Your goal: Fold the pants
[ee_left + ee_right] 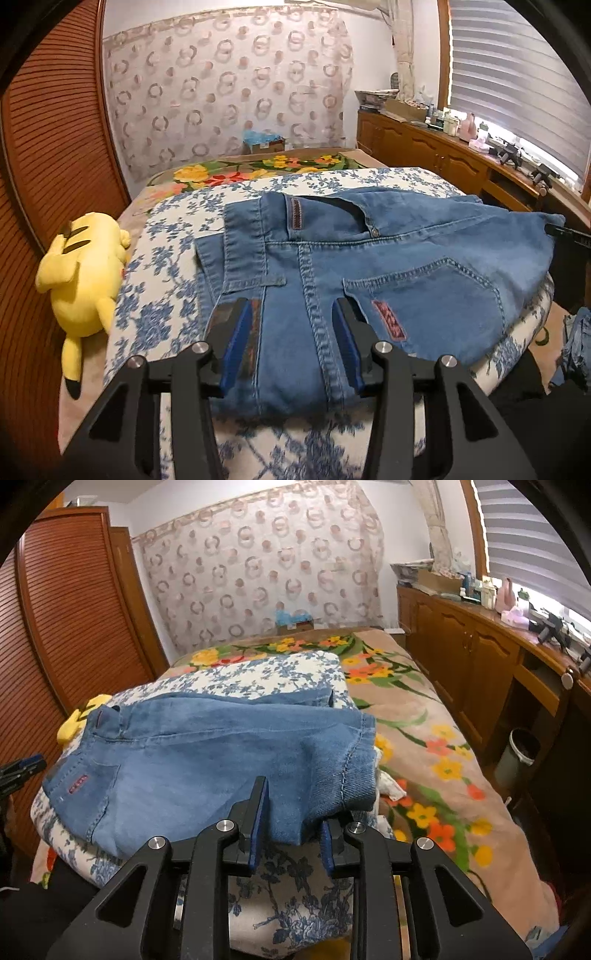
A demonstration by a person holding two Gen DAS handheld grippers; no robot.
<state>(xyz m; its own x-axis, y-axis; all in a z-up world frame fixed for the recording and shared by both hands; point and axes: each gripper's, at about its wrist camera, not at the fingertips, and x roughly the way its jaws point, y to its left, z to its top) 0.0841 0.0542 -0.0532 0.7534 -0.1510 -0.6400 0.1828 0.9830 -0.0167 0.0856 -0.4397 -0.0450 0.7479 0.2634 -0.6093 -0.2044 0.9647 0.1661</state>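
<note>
Blue denim pants (388,258) lie folded on a blue-flowered quilt (166,258) on the bed, back pockets up. My left gripper (290,306) stands open over the near edge at the seat seam, with flat denim between its blue pads (236,343) but not pinched. In the right wrist view the pants (203,746) spread leftward, hems at the right. My right gripper (293,805) straddles a near corner of the fold; its jaws stand apart, with cloth draped over the right finger. The left gripper (22,766) shows at the left edge of that view.
A yellow plush toy (85,269) lies at the quilt's left edge by the slatted wooden wardrobe (44,147). A flowered blanket (424,738) covers the bed to the right. A wooden dresser (480,657) with clutter runs along the window, with a bin (521,753) beside it.
</note>
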